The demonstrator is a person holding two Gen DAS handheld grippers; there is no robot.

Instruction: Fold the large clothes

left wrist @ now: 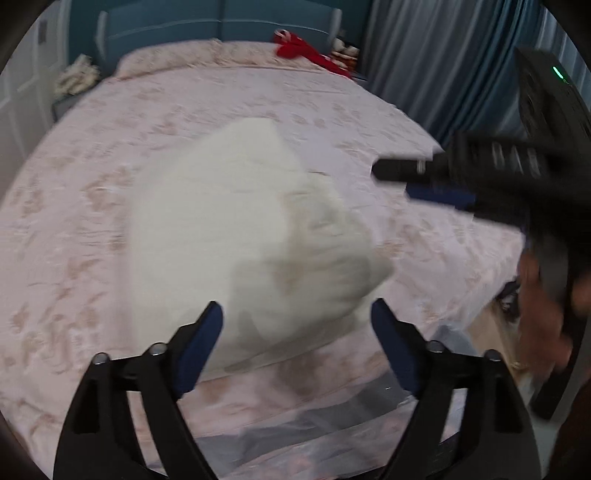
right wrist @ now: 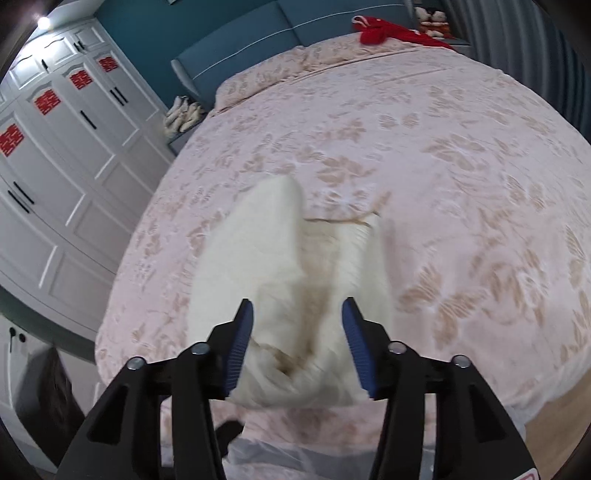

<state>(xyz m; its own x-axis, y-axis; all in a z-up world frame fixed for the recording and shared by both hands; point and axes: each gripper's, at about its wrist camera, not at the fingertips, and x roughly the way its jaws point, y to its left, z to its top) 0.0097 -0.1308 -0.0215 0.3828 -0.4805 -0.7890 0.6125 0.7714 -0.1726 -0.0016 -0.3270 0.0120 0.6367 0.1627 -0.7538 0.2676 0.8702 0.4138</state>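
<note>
Looking through the left wrist view: left claw [left wrist: 297,317] spread wide, blue pads [left wrist: 207,339] clear of any cloth, nothing pinched. White garment [left wrist: 236,236] lies bunched on the bed [left wrist: 74,221], just ahead of the fingertips; its near edge shows in the gap between the jaws, not touched by either pad. Garment is motion-blurred, with a brownish shaded patch on its right half. Right claw [left wrist: 399,184] comes in from the right edge, above the bedspread and right of the garment, apart from it; one black finger and one blue pad visible, with a gap between them, nothing in it. A hand [left wrist: 543,295] grips that tool at the right border, blurred. Red cloth [left wrist: 306,50] sits far off by the blue headboard [left wrist: 221,26]; grey-blue curtain [left wrist: 443,55] at top right. Clear plastic sheeting [left wrist: 314,417] lies at the near edge of the bed, under the left claw.

Right wrist view: right claw [right wrist: 297,321] partly spread, pads not pressing on anything. White garment [right wrist: 269,266] sits directly ahead and beneath, its crumpled near end showing between the two blue pads; whether the cloth brushes the inner pad faces, cannot tell, too blurred. Garment runs away from the claw toward the middle of the bed [right wrist: 461,184], a thin tan cord or trim at its far end. White wardrobe [right wrist: 74,147] with red paper cutouts stands left of the bed. Red cloth [right wrist: 380,31] at the head end.
</note>
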